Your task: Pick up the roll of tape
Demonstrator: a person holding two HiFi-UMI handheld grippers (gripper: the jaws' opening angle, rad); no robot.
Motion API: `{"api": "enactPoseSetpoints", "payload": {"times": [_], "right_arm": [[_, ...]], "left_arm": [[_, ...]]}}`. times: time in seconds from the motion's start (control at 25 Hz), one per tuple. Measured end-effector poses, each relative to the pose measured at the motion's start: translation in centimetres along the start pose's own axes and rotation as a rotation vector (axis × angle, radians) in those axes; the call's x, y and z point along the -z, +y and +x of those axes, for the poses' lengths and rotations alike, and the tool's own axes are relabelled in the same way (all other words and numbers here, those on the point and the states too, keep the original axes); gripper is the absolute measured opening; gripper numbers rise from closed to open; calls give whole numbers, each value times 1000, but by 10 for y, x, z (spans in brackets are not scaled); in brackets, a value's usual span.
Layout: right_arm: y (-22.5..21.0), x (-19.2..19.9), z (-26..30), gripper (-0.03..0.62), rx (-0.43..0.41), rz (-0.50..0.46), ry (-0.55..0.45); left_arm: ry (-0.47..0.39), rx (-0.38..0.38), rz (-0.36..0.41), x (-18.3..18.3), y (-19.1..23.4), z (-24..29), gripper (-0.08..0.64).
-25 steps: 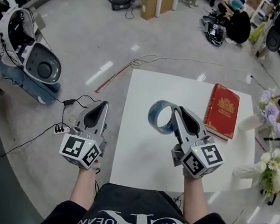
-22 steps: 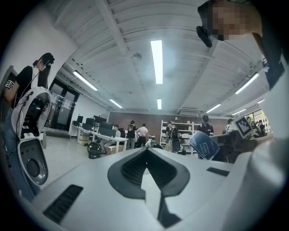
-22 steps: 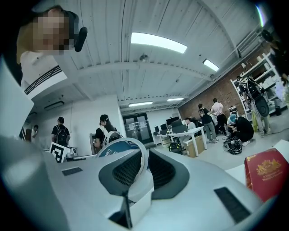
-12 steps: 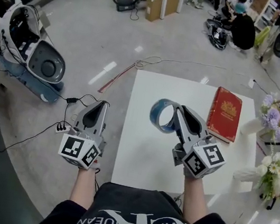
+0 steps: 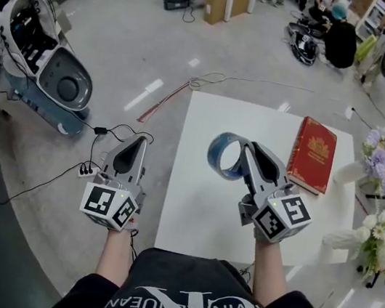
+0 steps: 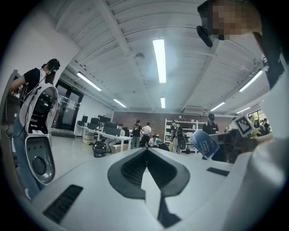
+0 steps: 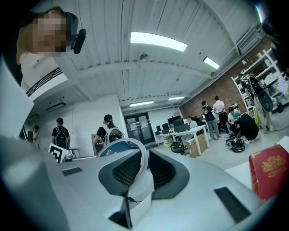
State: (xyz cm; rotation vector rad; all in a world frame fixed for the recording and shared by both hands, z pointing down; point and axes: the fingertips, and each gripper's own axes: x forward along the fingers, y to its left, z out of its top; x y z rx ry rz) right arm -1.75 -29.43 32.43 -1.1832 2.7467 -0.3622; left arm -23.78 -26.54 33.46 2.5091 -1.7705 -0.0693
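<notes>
- Grey fingers point(image 7: 163, 169) of the right gripper point(image 7: 140, 158) are pinching the band of the roll of tape point(image 7: 118, 148); the white band edge runs up between the ribbed pads.
- Head view confirms this: the right gripper point(image 5: 243, 151) holds the roll of tape point(image 5: 212, 153) on edge, above the middle of the white bench point(image 5: 197, 209) and clear of its top.
- Left gripper point(image 6: 146, 151): its fingers point(image 6: 131, 169) are pressed together, with nothing between them.
- Left gripper point(image 5: 138, 146) sits off the bench's left edge, over the floor, pointing away from the person.
- Each gripper's marker cube is nearest the person, at the bench's near side.
- A red book point(image 5: 313, 155) with a gold emblem lies flat on the bench's far right part, apart from the tape; it also shows in the right gripper view point(image 7: 270, 173).
- Pale flowers point(image 5: 377, 234) stand just beyond the bench's right edge.
- A cable point(image 5: 205, 82) lies on the floor past the bench's far left corner.
- A white machine point(image 5: 46, 65) stands on the floor well to the left of the bench.
</notes>
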Motion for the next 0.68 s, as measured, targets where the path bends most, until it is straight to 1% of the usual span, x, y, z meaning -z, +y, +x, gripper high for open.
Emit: {"api": "enactPoseSetpoints", "payload": {"times": [0.56,0.68], "right_arm": [[5,0,-1,67,-18,-6,14],[3,2,-6,67,-14,8,2]], "left_arm": [[4,0,5,0,-2,-2,5],[4,1,5,2,-4,-4,5]]}}
